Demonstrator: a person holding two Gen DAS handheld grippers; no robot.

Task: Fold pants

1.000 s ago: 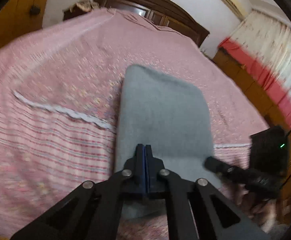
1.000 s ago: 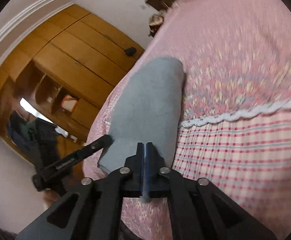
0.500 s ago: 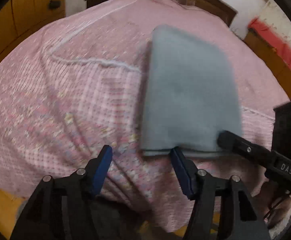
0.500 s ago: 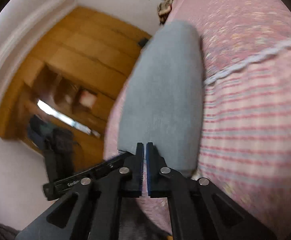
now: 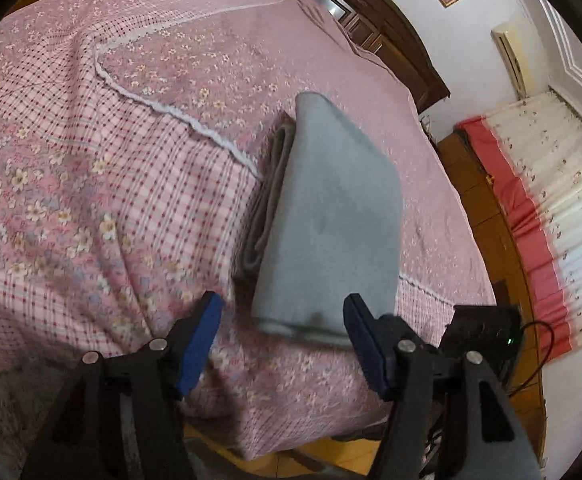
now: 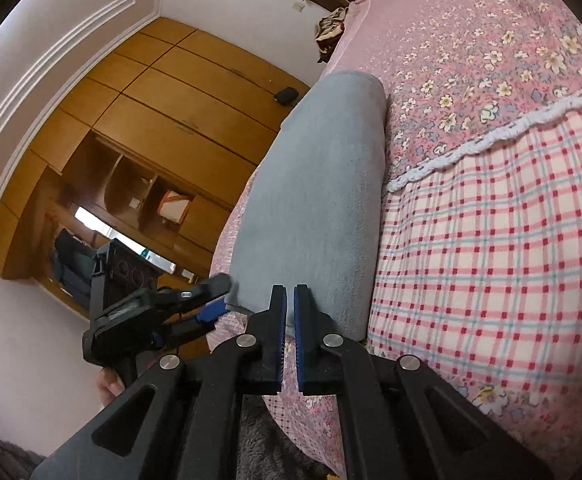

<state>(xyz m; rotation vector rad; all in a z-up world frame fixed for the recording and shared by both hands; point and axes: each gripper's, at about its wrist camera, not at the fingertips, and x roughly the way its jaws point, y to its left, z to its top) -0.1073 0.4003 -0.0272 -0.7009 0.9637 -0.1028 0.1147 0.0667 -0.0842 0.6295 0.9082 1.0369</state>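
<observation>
Where the left wrist view looks down, folded grey pants (image 5: 327,216) lie flat near the bed's (image 5: 91,160) front edge, left gripper (image 5: 283,340) jaws just opened, nothing between them, right wrist view, right gripper (image 6: 289,344) jaws clenched, empty, at the pants' near end.

The bed (image 5: 91,200) has a pink flowered and checked cover with white lace trim; the folded grey pants (image 5: 331,220) lie on it, seemingly near its edge.
</observation>
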